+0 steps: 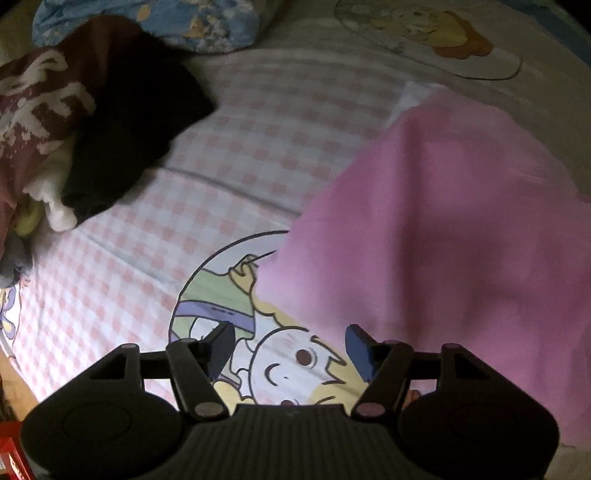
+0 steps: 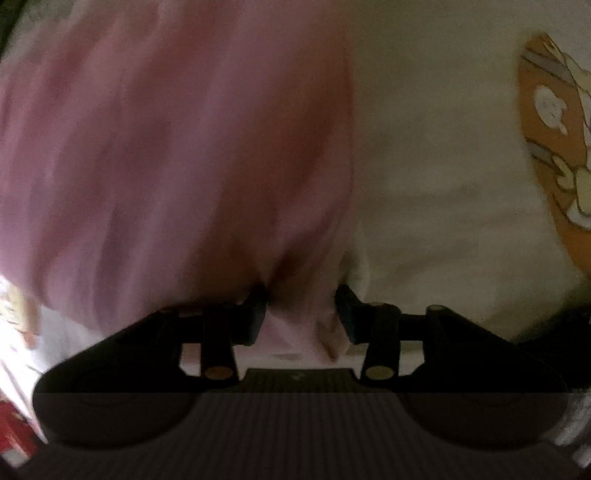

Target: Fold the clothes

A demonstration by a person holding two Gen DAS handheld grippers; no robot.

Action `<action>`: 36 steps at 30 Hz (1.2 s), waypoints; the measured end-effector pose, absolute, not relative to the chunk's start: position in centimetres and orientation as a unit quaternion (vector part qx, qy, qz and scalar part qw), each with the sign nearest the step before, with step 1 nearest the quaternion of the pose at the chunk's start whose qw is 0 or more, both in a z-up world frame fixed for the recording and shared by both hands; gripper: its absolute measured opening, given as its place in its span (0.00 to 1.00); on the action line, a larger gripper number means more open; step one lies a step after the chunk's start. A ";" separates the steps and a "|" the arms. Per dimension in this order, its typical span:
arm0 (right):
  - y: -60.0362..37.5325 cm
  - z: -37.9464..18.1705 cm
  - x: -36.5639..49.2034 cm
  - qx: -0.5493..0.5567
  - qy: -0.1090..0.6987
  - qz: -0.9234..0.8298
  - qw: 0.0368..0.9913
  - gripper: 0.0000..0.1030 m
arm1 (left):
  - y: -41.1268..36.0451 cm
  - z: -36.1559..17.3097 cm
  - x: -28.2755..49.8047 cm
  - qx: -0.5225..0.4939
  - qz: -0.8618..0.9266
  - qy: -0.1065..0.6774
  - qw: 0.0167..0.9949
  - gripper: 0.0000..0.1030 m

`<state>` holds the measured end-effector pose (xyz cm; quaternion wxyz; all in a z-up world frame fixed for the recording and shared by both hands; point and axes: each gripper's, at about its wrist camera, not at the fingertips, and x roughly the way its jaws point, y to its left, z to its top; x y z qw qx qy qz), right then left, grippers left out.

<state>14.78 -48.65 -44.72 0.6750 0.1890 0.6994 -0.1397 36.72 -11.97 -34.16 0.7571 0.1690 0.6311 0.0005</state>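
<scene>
A bed covered by a pink-and-white checked sheet (image 1: 236,147) printed with round cartoon pictures fills both views. A pink garment (image 1: 443,229) lies spread on the sheet, ahead of and to the right of the left gripper (image 1: 290,345). That gripper's jaws stand wide apart with nothing between them, over a cartoon child's face; its right finger sits at the garment's near edge. Far ahead to its left is a heap of other clothes: a black garment (image 1: 136,140), a maroon printed garment (image 1: 40,110) and something white beneath. A blue patterned pillow (image 1: 159,22) lies beyond the heap. In the blurred right wrist view, the right gripper (image 2: 301,314) has its jaws partly apart, with a fold of the pink garment (image 2: 166,147) between them; whether the pads press on it cannot be told.
</scene>
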 end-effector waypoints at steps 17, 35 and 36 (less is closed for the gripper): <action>-43.6 -47.2 13.6 -0.130 0.789 -0.086 0.594 0.13 | -8.6 -40.9 40.2 0.208 0.065 0.662 0.717 0.63; -36.0 -39.3 18.8 -0.079 0.649 -0.058 0.755 0.49 | -6.6 -39.3 40.0 0.129 -0.145 0.602 0.774 0.62; -35.2 -39.9 19.0 -0.077 0.648 -0.053 0.756 0.49 | -7.0 -40.1 40.0 0.132 -0.153 0.609 0.767 0.47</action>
